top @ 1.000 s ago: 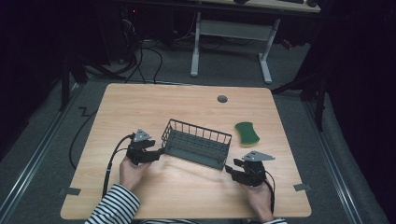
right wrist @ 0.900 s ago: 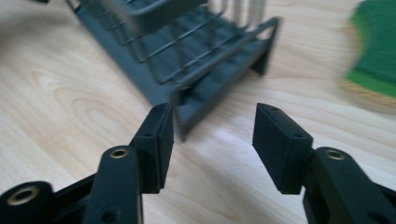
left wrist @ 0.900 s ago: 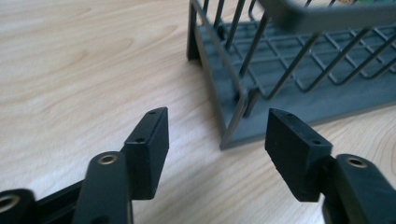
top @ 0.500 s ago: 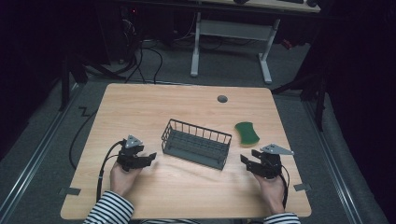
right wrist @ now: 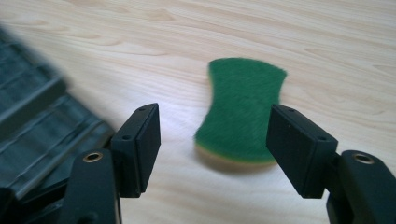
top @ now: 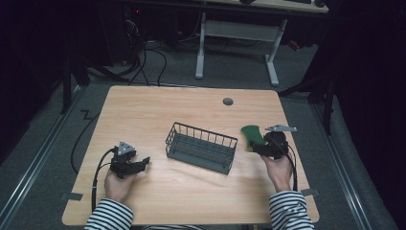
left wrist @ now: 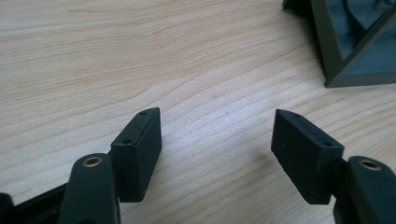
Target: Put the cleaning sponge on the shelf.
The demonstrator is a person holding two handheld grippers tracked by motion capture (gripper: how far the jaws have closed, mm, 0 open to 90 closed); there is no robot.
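Table [top: 191, 110]: pale wood, frame centre; dark room around.
Basket [top: 201, 147]: mid-table.
Sponge [top: 252, 135]: right of basket.
Your left gripper [top: 142, 163]: jaws wide, empty.
Your right gripper [top: 255, 146]: jaws wide, facing sponge.

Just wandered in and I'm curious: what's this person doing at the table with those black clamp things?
A person in striped sleeves holds a gripper in each hand. The right gripper is open, lined up on a green sponge lying flat on the wooden table, not yet gripping it. The left gripper is open over bare wood. A dark wire basket sits between them, with nothing visible inside.
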